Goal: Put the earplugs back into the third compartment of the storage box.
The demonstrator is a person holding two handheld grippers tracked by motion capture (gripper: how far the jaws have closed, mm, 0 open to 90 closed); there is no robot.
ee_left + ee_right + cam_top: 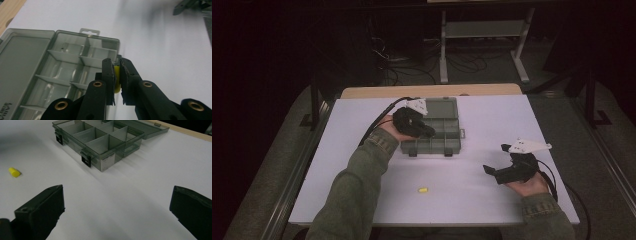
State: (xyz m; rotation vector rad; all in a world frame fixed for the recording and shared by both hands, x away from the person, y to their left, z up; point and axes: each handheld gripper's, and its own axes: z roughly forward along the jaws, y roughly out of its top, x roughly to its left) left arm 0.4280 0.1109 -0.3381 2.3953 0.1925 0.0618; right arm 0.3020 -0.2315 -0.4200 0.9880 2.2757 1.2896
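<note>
A translucent smoky-grey plastic compartment box (439, 131) lies open on the smooth white tabletop (492, 120), its flat lid folded back on the far side and thin partition walls cutting the tray into small rectangular cells; two dark latches sit on its near wall. The left gripper (117, 75), black and hard-edged with brass-coloured pivot pins, hangs just above the box's near-right cells, its jaws pressed in on a small yellow plastic piece (116, 79) with a rounded end, which sits squeezed between the pads. The left hand (398, 129) wraps the gripper body, forearm in a coarse olive-green sleeve angled up from below the box. A second small yellow tapered piece (423, 190) lies on the tabletop, well short of the box's near wall. The right gripper (493, 161) rests low to the right of the box, well apart from it, jaws spread wide with nothing between them.
</note>
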